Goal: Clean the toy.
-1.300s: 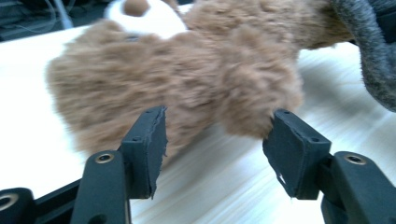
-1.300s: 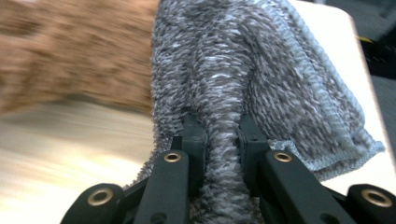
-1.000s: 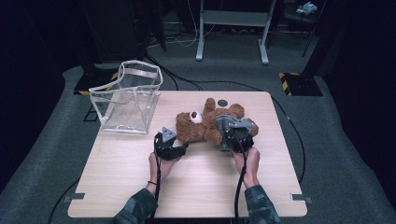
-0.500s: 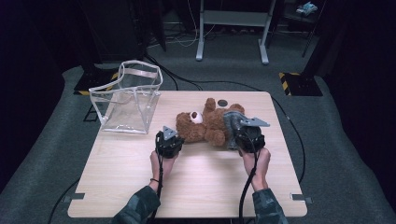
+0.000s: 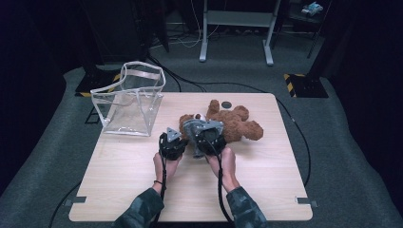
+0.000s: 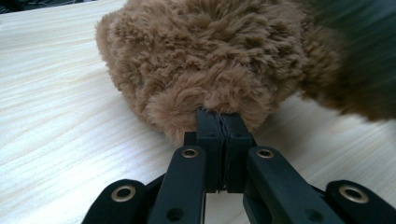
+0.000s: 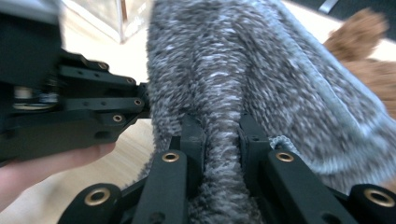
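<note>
While the high view sets out the whole wooden table (image 5: 266, 190), the two gripper views go close on fur and knit. A brown teddy bear (image 5: 235, 124) lies near the table's middle, its long axis running across the table from the person's left to right: head toward the clear plastic bag (image 5: 130, 102), legs away from it. The left gripper (image 5: 172, 142), at the bear's head end, has just been closing; in the left gripper view (image 6: 220, 122) its black jaws stand together, pinching a tuft of the bear's (image 6: 210, 60) brown fur low on a rounded part. The right gripper (image 5: 205, 137), just beside it on the side away from the bag, is clamped on a fold of grey knitted cloth (image 7: 233, 84), which the right gripper view (image 7: 220, 140) shows drawn up between the jaws, with the bear's brown plush (image 7: 369, 51) behind and the left gripper's body (image 7: 60, 107) close by. From above, that cloth (image 5: 190, 129) is a small grey patch on the bear. Beyond the table lie grey carpet (image 5: 342, 156), trailing cables and a dark room with a metal stand (image 5: 236, 28).
</note>
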The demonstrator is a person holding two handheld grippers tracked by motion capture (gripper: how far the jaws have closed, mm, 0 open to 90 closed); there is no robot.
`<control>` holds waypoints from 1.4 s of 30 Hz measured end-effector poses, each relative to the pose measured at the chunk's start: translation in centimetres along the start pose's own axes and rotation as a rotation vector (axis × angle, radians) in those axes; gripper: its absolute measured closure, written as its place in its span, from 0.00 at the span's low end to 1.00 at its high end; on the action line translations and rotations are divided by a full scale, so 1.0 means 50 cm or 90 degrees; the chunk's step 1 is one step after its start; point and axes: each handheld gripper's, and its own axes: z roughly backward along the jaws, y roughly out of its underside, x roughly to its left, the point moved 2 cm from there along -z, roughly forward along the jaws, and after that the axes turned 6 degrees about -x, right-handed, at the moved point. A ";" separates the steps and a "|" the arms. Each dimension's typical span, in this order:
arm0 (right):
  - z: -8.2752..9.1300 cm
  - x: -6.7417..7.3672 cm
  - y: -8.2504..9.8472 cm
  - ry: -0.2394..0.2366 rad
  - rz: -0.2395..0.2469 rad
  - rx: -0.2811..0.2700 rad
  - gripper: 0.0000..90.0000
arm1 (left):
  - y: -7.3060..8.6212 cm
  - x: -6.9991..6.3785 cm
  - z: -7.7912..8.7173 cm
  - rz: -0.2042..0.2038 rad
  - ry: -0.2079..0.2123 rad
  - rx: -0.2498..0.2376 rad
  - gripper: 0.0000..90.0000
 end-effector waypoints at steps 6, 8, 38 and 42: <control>-0.055 0.006 0.028 0.033 0.037 0.057 0.85 | -0.001 0.007 -0.001 0.003 0.001 -0.003 0.98; -0.050 -0.007 0.038 0.054 0.021 0.063 0.85 | 0.000 0.011 -0.002 0.003 -0.002 -0.003 0.98; 0.117 -0.281 0.129 0.240 -0.107 0.024 0.83 | -0.010 -0.014 0.027 -0.001 0.013 -0.019 0.54; 0.133 -0.298 0.136 0.245 -0.119 0.018 0.83 | -0.023 -0.041 0.029 -0.025 0.026 -0.033 0.42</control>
